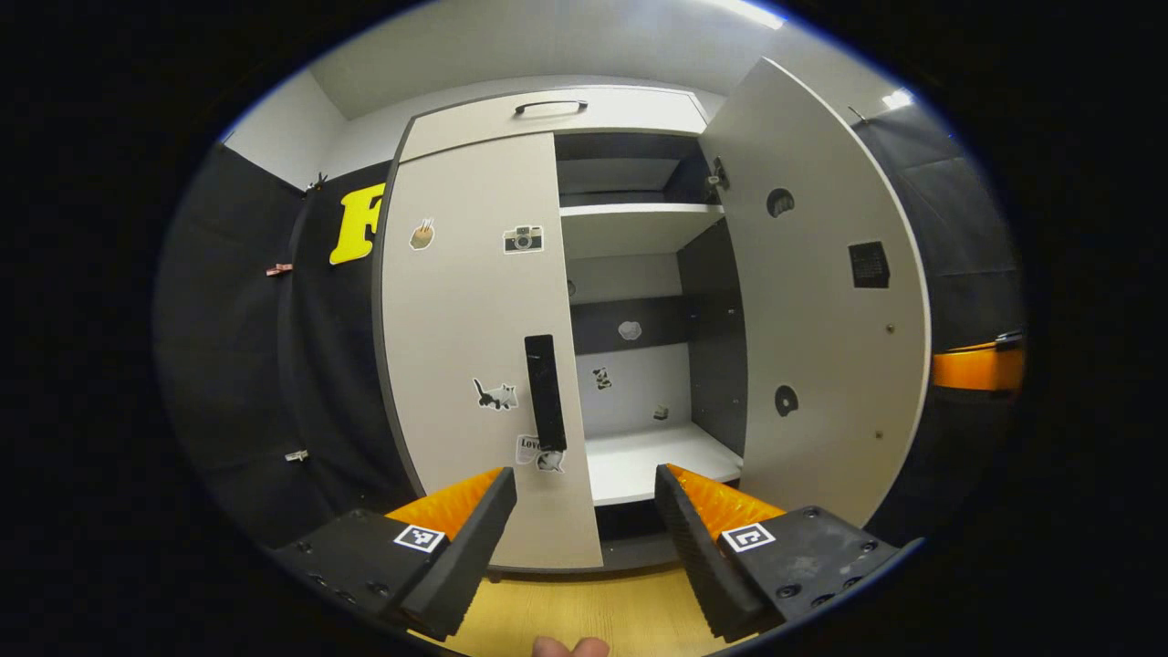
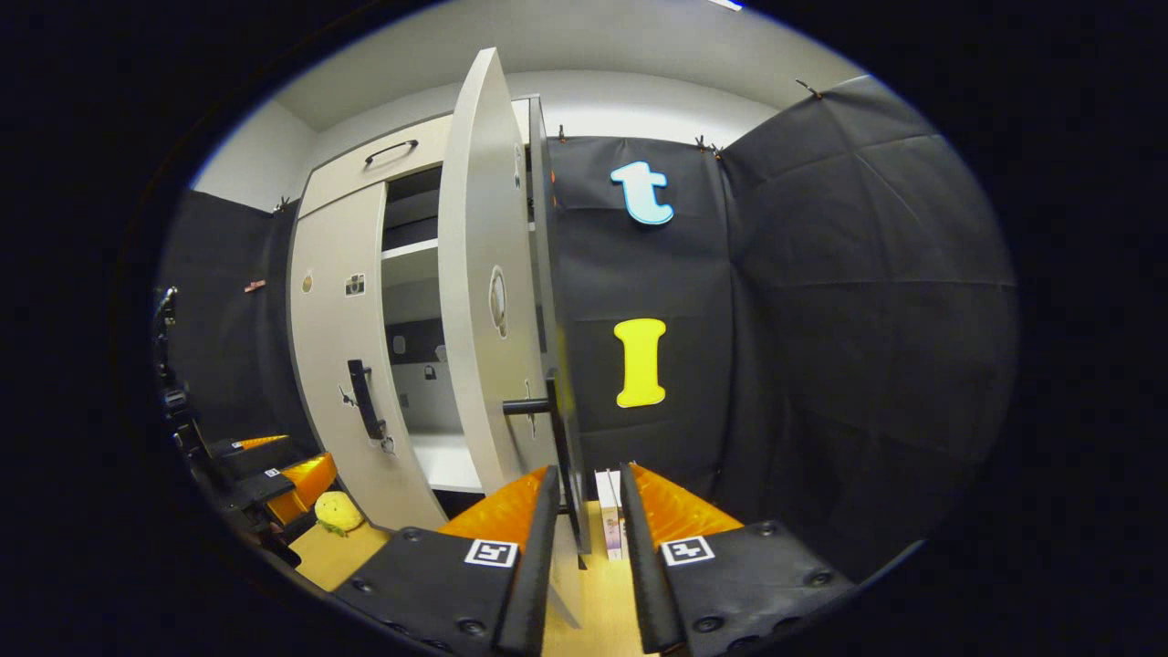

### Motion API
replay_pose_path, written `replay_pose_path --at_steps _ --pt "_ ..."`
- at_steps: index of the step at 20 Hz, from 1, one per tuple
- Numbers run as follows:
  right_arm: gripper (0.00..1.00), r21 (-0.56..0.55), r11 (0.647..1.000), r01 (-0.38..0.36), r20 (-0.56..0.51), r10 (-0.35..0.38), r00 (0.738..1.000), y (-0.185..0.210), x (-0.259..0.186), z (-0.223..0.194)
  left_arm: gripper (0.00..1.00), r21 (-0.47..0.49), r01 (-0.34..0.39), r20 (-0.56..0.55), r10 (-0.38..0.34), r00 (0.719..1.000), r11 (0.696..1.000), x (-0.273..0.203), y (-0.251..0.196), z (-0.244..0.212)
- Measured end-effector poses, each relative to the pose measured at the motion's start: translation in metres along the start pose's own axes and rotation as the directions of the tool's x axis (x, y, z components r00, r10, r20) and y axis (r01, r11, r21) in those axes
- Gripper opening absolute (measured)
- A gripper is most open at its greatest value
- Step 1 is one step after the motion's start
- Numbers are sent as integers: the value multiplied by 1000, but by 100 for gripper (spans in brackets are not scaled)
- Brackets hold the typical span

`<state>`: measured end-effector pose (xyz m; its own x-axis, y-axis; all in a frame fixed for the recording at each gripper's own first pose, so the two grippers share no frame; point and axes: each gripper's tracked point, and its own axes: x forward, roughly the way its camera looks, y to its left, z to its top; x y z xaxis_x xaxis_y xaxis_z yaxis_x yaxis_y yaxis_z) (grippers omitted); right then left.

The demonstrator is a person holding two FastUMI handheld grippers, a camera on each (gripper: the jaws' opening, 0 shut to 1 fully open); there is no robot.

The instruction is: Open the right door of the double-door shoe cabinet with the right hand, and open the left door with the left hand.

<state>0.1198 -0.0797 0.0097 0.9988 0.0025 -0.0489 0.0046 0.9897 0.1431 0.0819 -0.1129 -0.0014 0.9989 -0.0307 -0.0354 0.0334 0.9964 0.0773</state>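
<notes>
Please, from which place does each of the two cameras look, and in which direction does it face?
Left gripper view: rides the left gripper, facing the closed pale grey left door with its black bar handle; own open fingers and a fingertip show.
Right gripper view: rides the right gripper, looking along the edge of the open pale grey right door; own fingers flank its handle.
Shared: both doors, white inner shelves, wooden floor.

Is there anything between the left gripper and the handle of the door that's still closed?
Nothing visible. In the left gripper view, the left gripper hangs open in front of the closed left door, with only open space up to its handle. The right door stands swung open, off to the side.
</notes>
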Motion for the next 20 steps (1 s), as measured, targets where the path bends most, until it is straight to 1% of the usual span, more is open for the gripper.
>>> replay_pose_path --at_steps 1,4,5,6,8,10,11,13,14,15,16,17,18,19,20 --pt "45 7 1000 6 -3 -6 1000 -4 -6 -1 94 6 -2 4 2 1000 1000 7 2 2" --pt "90 34 999 12 -28 -11 1000 -8 -19 -7 94 5 1 13 -1 1000 1000 30 5 7" --pt "100 45 999 17 -31 -15 999 -9 -22 -9 94 0 2 17 -2 1000 1000 38 7 9" --pt "97 49 999 21 -30 -19 999 -9 -26 -10 94 -6 2 18 -2 1000 1000 46 9 10" --pt "98 32 999 34 19 -35 999 -11 -30 -4 94 -9 -5 23 5 1000 1000 63 14 12" --pt "98 3 999 54 48 -54 997 -14 -34 1 94 12 -22 25 22 999 1000 83 21 14" --pt "98 0 999 43 45 -43 998 -11 -37 0 94 22 -34 24 34 999 999 94 25 14" --pt "98 -19 998 54 52 -53 997 -13 -39 2 93 26 -54 22 54 998 998 112 32 13" --pt "98 -23 998 61 54 -60 997 -14 -39 2 92 17 -60 25 60 998 998 120 35 12" --pt "98 -27 997 69 54 -68 996 -15 -41 2 94 3 -65 30 65 997 998 129 37 13" --pt "98 -29 997 78 57 -76 995 -17 -41 3 89 -8 -73 37 73 997 997 136 39 14" --pt "98 -33 996 85 61 -83 995 -20 -42 4 87 -14 -80 40 81 996 997 144 42 15" --pt "98 -40 995 91 66 -88 994 -21 -42 5 80 -21 -87 42 87 995 996 152 46 14" --pt "98 -47 994 95 68 -91 993 -23 -43 5 77 -33 -79 34 80 996 996 159 47 13" --pt "98 -50 994 98 70 -95 993 -25 -44 7 66 -49 -76 26 77 997 996 164 48 11"
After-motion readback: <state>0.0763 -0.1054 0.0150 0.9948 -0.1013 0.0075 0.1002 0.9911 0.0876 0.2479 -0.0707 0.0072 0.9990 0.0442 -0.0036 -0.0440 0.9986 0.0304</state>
